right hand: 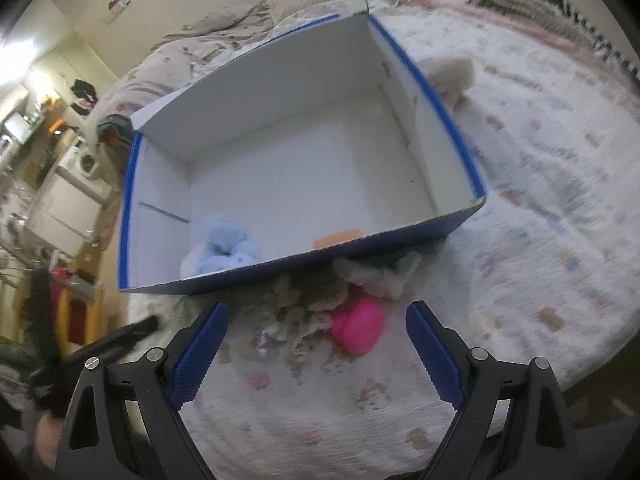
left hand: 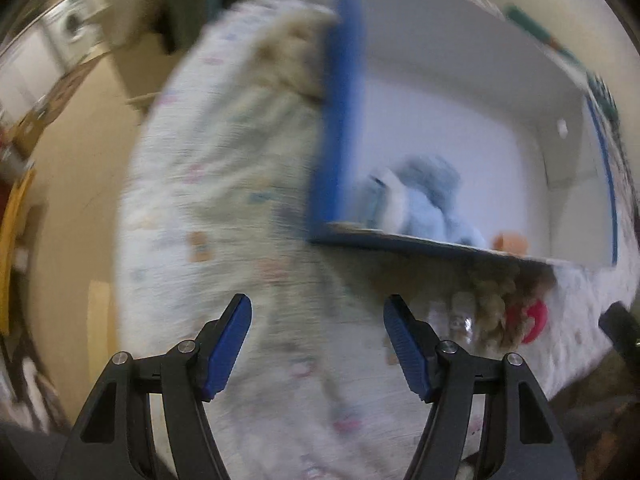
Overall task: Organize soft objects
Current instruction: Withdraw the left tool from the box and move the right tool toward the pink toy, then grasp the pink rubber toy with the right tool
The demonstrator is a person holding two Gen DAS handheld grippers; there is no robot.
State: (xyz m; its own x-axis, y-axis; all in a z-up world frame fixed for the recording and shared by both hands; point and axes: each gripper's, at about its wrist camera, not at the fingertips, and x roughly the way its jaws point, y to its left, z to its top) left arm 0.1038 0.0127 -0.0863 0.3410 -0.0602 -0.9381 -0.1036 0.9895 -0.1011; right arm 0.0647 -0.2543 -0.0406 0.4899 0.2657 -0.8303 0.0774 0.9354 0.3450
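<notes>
Two tongs, left tongs [left hand: 318, 344] and right tongs [right hand: 316, 354], both gaping, empty. Pink toy [right hand: 359, 329] lies on bed [right hand: 540, 200] beside box [right hand: 400, 236]. Best: straddle toy, squeeze gently, lift over wall.

A bed [right hand: 540, 184] with a white patterned cover fills the middle of both views. On it sits a blue box [right hand: 440, 232], a pink toy [right hand: 360, 328] and beige plush [right hand: 304, 316] just below it, and another beige plush [right hand: 452, 74] at upper right.
</notes>
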